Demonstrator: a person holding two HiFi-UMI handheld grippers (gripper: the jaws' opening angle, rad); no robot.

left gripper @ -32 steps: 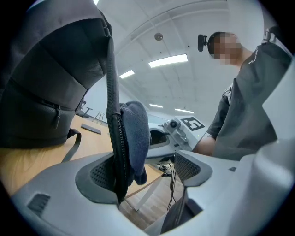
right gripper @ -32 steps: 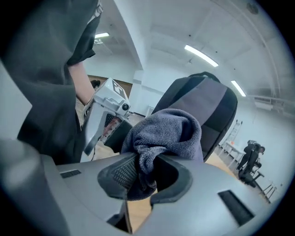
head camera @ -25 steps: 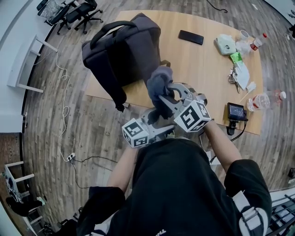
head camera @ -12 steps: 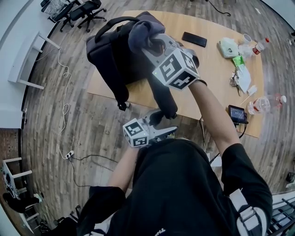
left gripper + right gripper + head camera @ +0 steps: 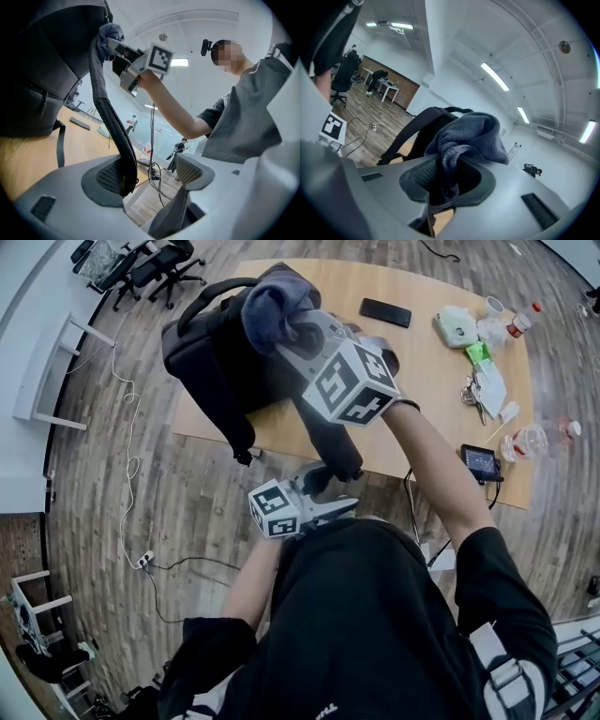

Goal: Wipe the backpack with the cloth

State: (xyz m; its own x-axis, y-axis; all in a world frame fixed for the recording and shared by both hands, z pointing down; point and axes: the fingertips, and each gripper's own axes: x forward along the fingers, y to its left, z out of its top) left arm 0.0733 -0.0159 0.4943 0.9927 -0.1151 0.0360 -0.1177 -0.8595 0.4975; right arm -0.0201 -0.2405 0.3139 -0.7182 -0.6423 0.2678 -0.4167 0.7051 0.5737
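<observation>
We record:
- A dark backpack (image 5: 211,352) standing on the left end of the wooden table (image 5: 422,371), with one strap (image 5: 333,442) hanging over the near edge.
- A grey-blue cloth (image 5: 272,306), bunched, clamped in the right gripper (image 5: 298,329) and lying against the backpack's top.
- The left gripper (image 5: 333,491), jaws apart, with the strap resting against one pad only.
- A phone (image 5: 385,312) farther along the table.
</observation>
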